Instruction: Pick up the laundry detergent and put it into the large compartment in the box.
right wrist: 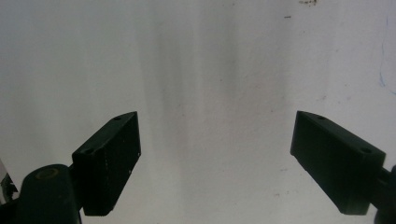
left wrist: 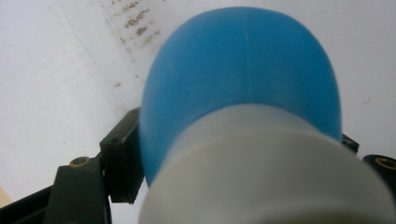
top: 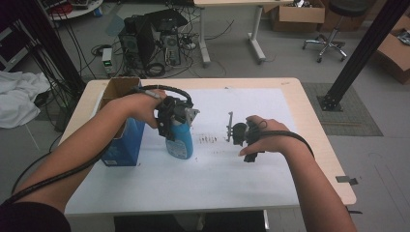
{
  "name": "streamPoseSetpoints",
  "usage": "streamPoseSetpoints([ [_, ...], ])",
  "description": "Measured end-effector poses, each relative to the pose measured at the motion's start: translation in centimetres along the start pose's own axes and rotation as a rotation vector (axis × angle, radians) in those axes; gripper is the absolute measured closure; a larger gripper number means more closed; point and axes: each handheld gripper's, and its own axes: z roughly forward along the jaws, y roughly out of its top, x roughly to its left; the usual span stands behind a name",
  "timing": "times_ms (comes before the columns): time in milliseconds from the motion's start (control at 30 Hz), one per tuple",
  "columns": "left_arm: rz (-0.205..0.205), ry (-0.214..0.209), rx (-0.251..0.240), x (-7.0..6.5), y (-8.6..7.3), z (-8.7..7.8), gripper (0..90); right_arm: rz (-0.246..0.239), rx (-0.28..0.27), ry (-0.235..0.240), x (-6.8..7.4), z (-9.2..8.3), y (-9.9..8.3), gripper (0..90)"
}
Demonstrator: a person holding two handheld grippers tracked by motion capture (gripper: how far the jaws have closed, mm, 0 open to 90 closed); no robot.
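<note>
The counter (top: 300,104) carries a white sheet (top: 217,179) that covers most of its top. On the sheet's left edge, just to the outer side of the left gripper (top: 170,126), stands an open blue box (top: 122,140), close to the person's left forearm. Between the left jaws stands the blue bottle (top: 180,142), upright on the sheet. In the left gripper view the bottle (left wrist: 243,88) bulges up between the two black jaws, its pale cap nearest the camera, and both jaws lie against its sides: a grip on the bottle just below the cap.

The right gripper (top: 231,129) hovers over bare sheet well to the right of the bottle. In the right gripper view its jaws stand wide apart with nothing between them, only the white sheet (right wrist: 210,70) beyond. Between the two grippers, a patch of dark smudges (top: 209,140) marks the sheet, just beside the bottle.
</note>
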Motion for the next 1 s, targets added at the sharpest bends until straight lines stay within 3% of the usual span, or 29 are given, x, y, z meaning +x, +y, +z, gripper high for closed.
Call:
streamPoseSetpoints([
  [267,0.003,-0.021,0.012,0.0,0.2,-0.1,38.4,0.000,0.003,0.000,0.0,0.1,0.1,16.2],
  [500,0.016,-0.022,0.021,-0.1,0.4,-0.1,40.4,0.001,0.006,0.002,0.0,0.3,0.1,16.3],
  [600,-0.001,-0.025,0.031,-0.1,0.6,-0.2,40.5,0.001,0.006,0.001,0.0,0.3,0.2,16.2],
  [667,-0.041,-0.014,0.018,-0.2,0.6,-0.9,40.6,-0.001,0.005,0.002,0.0,0.2,0.1,16.2],
  [800,-0.125,-0.032,0.009,-0.1,0.4,-2.5,40.6,-0.001,0.005,-0.001,0.0,0.1,0.0,16.2],
  [833,-0.125,-0.032,0.009,-0.1,0.4,-2.5,40.6,-0.001,0.005,-0.001,0.0,0.1,0.0,16.2],
  [933,-0.183,-0.041,0.009,-0.1,0.1,-3.6,40.6,-0.002,-0.002,-0.006,0.0,0.0,-0.1,16.2],
  [1000,-0.251,-0.052,0.016,-0.1,-0.1,-4.6,40.5,-0.005,-0.006,-0.005,0.1,-0.1,-0.1,16.2],
])
